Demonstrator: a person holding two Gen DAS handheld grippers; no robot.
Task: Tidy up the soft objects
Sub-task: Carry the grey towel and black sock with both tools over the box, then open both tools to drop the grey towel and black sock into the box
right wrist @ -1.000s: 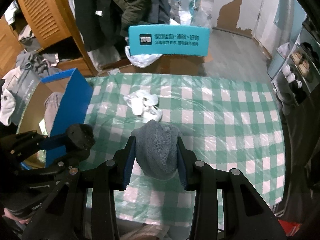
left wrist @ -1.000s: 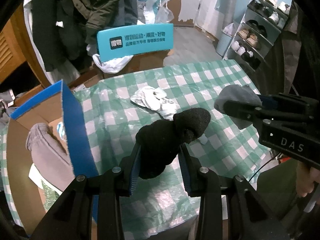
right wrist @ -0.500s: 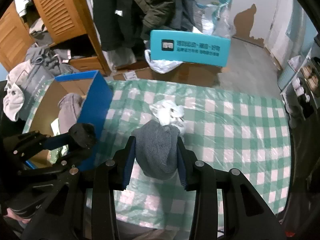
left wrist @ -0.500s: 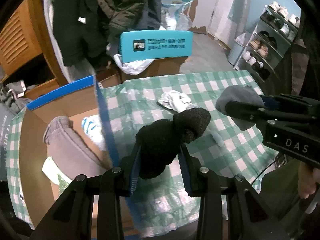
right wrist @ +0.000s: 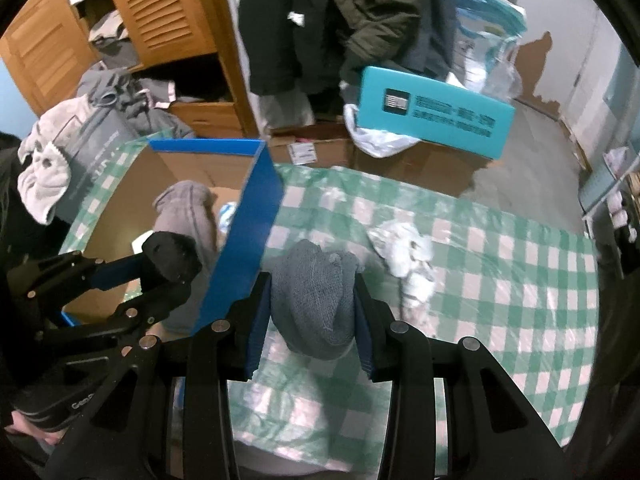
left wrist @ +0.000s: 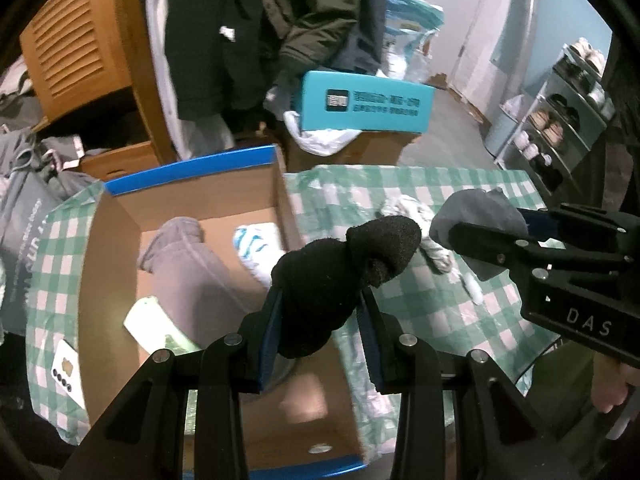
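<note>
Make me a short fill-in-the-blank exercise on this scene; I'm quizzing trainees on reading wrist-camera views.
1. The left gripper is shut on a rolled sock coloured ____.
2. The right gripper is shut on a grey ____.
3. The cardboard box has a rim coloured ____.
4. The white sock pile lies on a checked tablecloth of white and ____.

Missing words: black; sock; blue; green
</note>
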